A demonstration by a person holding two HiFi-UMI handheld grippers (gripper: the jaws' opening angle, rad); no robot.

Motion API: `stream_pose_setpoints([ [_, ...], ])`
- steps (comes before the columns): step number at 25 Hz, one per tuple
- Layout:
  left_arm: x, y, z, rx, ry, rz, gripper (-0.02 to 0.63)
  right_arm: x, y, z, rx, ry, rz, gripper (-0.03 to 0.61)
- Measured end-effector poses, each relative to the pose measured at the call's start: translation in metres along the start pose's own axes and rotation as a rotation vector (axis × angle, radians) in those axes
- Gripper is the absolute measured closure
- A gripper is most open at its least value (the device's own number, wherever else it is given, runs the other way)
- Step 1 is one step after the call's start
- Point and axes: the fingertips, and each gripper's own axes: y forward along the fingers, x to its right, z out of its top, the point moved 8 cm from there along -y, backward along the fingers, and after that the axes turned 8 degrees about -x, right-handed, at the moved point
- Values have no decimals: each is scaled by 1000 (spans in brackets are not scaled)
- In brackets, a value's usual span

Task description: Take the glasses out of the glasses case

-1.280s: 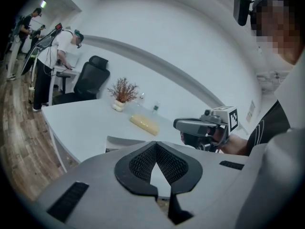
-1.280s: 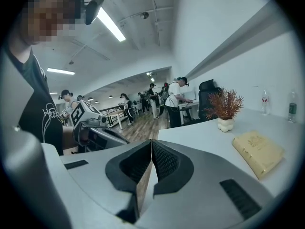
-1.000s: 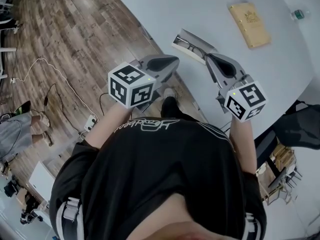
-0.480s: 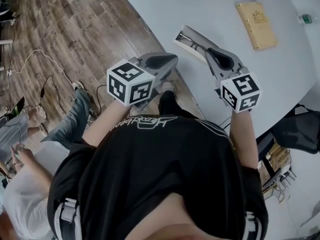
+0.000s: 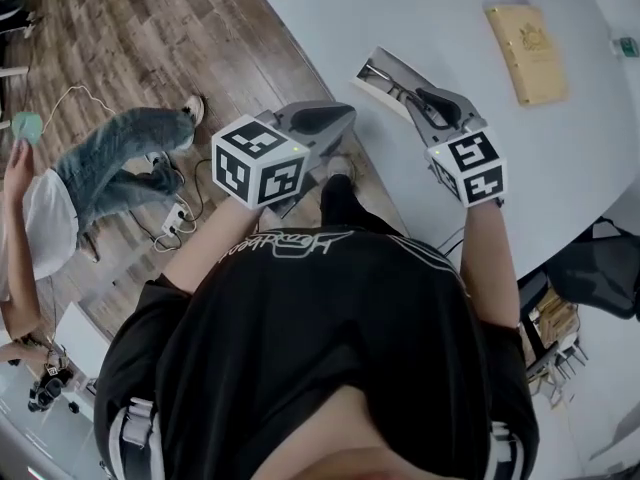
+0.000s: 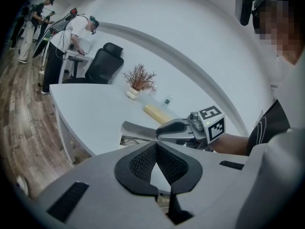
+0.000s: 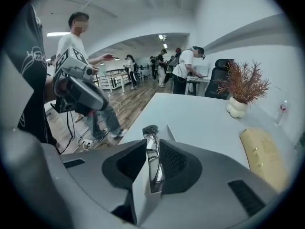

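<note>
The open grey glasses case lies near the white table's front edge, with the folded glasses in it. My right gripper reaches onto the case's near end. In the right gripper view its jaws stand narrowly apart, pressed on the thin-framed glasses, with the case running under them. My left gripper hovers left of the case over the table's edge, its tips touching and holding nothing. From the left gripper view I see the case and the right gripper.
A tan flat box lies further back on the table, with a small bottle beyond. A vase of dried twigs stands at the far end. A person and cables are on the wooden floor at left. A black chair sits right.
My right gripper has moved forward onto the case's near end and around the glasses. The left gripper has hardly moved. A person on the floor at left has walked further into view.
</note>
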Motion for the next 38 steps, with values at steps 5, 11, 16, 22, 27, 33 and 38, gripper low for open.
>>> stream_pose_setpoints([
  [5,-2,7,-2,-14,-12,-2,606,3,16,-5,-54,-47,-4,474],
  [11,-7,12,-7,-27,-27,5,606,9,33,-8,-91,-79,-10,474],
  [16,-9,14,-9,-34,-36,2,606,9,41,-8,-130,-136,-18,479],
  [22,-12,17,-9,-37,-44,-1,606,10,46,-8,-167,-188,-18,518],
  [27,-15,17,-8,-35,-46,5,606,8,46,-7,-189,-225,-9,532],
  [33,-17,15,-7,-31,-55,10,606,6,45,-4,-193,-248,-11,546],
  [38,-17,15,-10,-33,-58,11,606,6,46,-5,-201,-251,-20,555],
])
